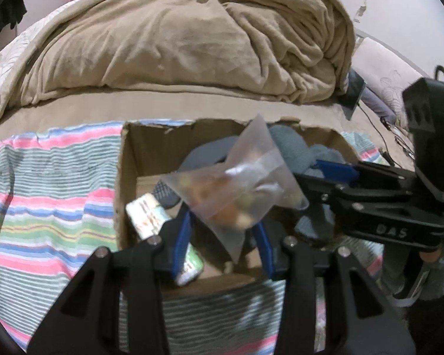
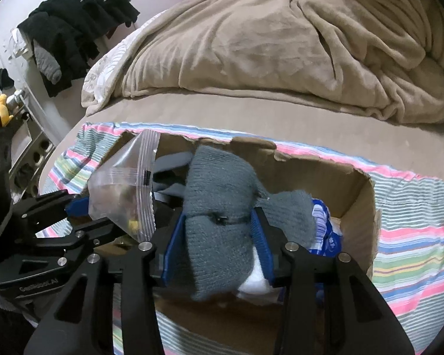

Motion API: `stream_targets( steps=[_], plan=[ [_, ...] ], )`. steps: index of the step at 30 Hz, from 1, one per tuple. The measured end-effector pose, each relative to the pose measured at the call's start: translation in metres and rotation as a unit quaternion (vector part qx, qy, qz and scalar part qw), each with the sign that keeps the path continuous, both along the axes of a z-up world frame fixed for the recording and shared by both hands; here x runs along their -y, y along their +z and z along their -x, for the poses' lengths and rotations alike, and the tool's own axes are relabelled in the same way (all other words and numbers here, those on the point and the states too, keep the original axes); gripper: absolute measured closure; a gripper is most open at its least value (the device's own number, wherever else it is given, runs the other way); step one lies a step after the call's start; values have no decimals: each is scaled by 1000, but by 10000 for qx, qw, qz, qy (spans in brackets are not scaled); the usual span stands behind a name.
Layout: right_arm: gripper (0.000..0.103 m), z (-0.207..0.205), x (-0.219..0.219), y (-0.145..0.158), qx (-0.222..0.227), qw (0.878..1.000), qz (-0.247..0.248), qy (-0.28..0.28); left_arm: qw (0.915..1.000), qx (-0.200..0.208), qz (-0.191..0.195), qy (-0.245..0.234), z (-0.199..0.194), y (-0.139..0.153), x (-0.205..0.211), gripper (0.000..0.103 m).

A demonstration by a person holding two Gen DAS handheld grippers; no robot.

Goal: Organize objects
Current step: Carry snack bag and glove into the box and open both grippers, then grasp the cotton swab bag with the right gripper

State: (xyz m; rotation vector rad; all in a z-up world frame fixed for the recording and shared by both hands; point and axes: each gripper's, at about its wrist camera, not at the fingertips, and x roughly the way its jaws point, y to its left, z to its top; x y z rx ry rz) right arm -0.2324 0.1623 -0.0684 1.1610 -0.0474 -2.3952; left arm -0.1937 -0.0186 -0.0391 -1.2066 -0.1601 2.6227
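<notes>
A clear zip bag [image 1: 230, 189] holding small mixed bits hangs over the open cardboard box [image 1: 124, 177], with my left gripper [image 1: 223, 224] shut on it. In the right wrist view the same zip bag [image 2: 121, 195] shows at the left, held by the left gripper [image 2: 82, 216]. My right gripper [image 2: 219, 222] is over the box [image 2: 361, 195], and its blue pads press on a grey knitted sock bundle [image 2: 219, 207]. From the left wrist view the right gripper [image 1: 334, 171] reaches in from the right with the grey socks [image 1: 292, 145]. A silver blister pack [image 1: 146, 216] lies in the box.
The box stands on a striped cloth [image 1: 44, 192] spread over the bed. A heaped beige blanket [image 1: 192, 38] lies behind it. A dark tablet with cables [image 1: 355, 91] is at the far right. Inside the box is a blue-and-white packet [image 2: 325, 230]. Black clothes [image 2: 74, 23] hang at the left.
</notes>
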Motion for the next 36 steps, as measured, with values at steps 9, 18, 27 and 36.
stream_targets(
  steps=[9,18,27,36],
  plan=[
    [29,-15,-10,17,-347,9992,175,-124,9996,-190,-124,186,-10,2,3,60],
    [29,-45,-33,26,-559,9971,403,-319,9981,-350,-371,358,-42,14,11,45],
    [29,-90,-43,15,-575,9961,512,-427,9969,-424,-342,564,-90,19,8,45],
    [29,-124,-44,17,-733,9954,471,-393,9977,-259,-191,597,-128,5,2,45]
  ],
)
